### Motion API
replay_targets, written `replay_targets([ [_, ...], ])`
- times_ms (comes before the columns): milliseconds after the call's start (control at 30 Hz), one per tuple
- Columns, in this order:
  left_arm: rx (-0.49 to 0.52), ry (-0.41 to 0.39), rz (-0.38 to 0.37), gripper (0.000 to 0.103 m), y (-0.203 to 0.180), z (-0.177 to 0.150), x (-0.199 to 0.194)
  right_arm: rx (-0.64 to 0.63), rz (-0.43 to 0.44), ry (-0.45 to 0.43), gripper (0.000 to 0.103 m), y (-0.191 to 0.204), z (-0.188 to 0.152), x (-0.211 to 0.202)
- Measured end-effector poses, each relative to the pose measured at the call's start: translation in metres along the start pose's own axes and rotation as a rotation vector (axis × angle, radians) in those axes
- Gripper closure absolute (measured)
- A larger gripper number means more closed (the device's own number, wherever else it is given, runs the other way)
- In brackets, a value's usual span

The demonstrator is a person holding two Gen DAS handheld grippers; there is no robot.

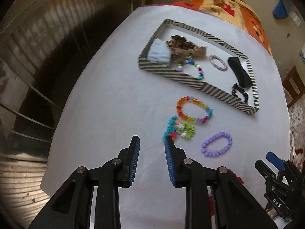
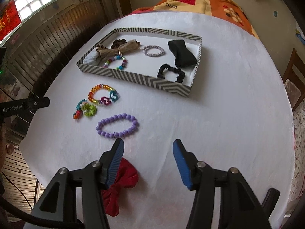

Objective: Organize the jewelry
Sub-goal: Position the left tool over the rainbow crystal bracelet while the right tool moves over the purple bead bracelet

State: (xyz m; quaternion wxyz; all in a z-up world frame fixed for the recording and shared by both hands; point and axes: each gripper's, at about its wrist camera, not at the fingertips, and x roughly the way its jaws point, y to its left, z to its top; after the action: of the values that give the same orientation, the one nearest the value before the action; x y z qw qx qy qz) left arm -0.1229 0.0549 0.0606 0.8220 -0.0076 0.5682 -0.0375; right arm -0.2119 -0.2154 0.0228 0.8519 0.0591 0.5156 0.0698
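Note:
A striped tray [image 1: 171, 76] [image 2: 133, 77] sits far on the white table and holds scrunchies, bows and bracelets. In front of it lie a rainbow bead bracelet [image 1: 180, 112] [image 2: 91, 95], a cluster of small coil ties [image 1: 185, 131] [image 2: 88, 109] and a purple bead bracelet [image 1: 215, 154] [image 2: 122, 116]. My left gripper [image 1: 152, 140] is open and empty, its right fingertip just short of the coil ties. My right gripper [image 2: 148, 142] is open with nothing between its fingers, its left tip just near of the purple bracelet. A red bow scrunchie [image 2: 124, 179] lies under its left finger.
The white table [image 2: 219, 114] drops off at the left to a slatted wooden wall [image 2: 57, 38]. A patterned blanket [image 2: 209, 2] lies beyond the far edge. A wooden chair [image 2: 293, 80] stands at the right. The right gripper [image 1: 266, 161] shows at the left wrist view's lower right.

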Motion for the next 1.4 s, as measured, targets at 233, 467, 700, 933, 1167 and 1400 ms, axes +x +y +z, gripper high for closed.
replay_targets([
  [233,-0.04,0.037,0.0,0.093,0.012,-0.004,0.01,0.001,0.002,0.015,0.046,0.0,-0.004,0.006],
  [467,-0.032,0.039,-0.006,0.093,0.006,-0.001,0.014,0.004,0.007,0.03,0.046,0.0,-0.003,0.015],
  [700,-0.002,0.044,0.004,0.093,-0.005,0.006,0.02,0.004,0.018,0.041,0.046,0.003,0.006,0.027],
  [933,0.008,0.045,0.011,0.093,-0.008,0.013,0.023,-0.01,0.026,0.046,0.046,0.011,0.017,0.036],
  [1167,0.007,0.062,0.007,0.093,-0.009,0.02,0.032,-0.015,0.027,0.054,0.046,0.015,0.023,0.05],
  [1400,-0.003,0.077,-0.007,0.093,-0.006,0.029,0.04,-0.024,0.009,0.059,0.046,0.018,0.03,0.065],
])
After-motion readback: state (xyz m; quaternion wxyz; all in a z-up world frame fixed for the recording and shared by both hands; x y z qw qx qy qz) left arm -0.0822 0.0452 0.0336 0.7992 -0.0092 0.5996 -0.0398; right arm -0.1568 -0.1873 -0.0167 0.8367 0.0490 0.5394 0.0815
